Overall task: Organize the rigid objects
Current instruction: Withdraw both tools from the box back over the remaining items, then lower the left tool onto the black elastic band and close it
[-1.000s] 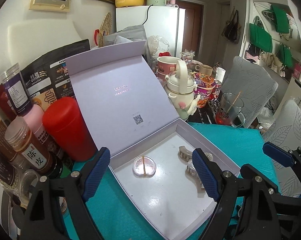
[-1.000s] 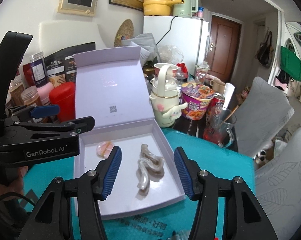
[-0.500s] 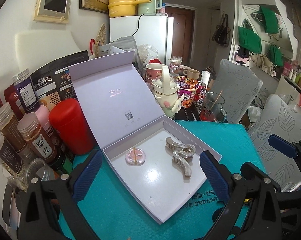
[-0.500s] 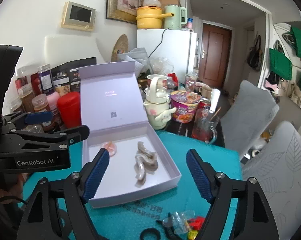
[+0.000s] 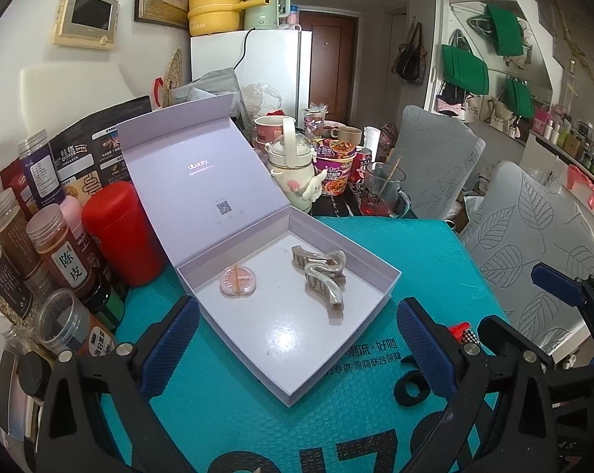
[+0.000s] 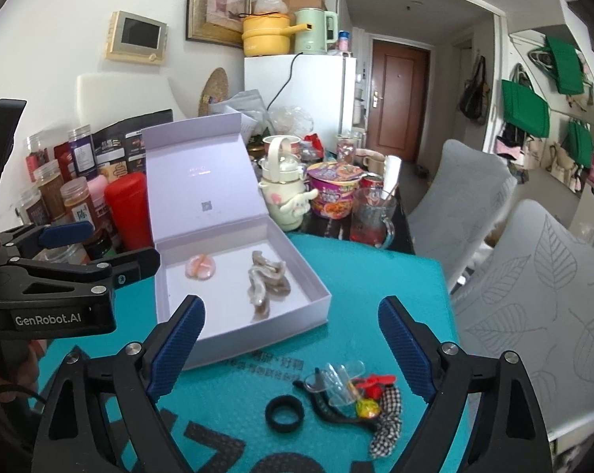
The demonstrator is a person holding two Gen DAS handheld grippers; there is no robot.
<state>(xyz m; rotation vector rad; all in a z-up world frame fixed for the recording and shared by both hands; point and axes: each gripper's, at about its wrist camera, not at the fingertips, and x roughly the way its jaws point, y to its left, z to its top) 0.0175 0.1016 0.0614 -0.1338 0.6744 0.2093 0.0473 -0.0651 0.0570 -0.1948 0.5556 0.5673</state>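
An open lilac box (image 5: 380,295) (image 6: 316,307) lies on the teal mat with its lid standing up. Inside are a round pink compact (image 5: 237,276) (image 6: 200,266) and two pearly hair claws (image 5: 320,274) (image 6: 264,276). On the mat in front of the box lie a black ring (image 6: 284,413), a clear hair clip (image 6: 336,384) and a checked hair tie with red and yellow bits (image 6: 383,414). My left gripper (image 5: 297,347) is open and empty, near the box's front. My right gripper (image 6: 293,347) is open and empty, above the loose items.
Spice jars (image 5: 60,252) and a red canister (image 5: 123,232) crowd the left of the box. A cream teapot (image 5: 293,169), a noodle cup (image 5: 334,165) and a glass mug (image 5: 380,197) stand behind it. Grey chairs (image 5: 533,236) stand at the right.
Both grippers have pulled back and up from the box, and the right gripper's jaws have opened wider. The loose items on the mat have come into the right wrist view.
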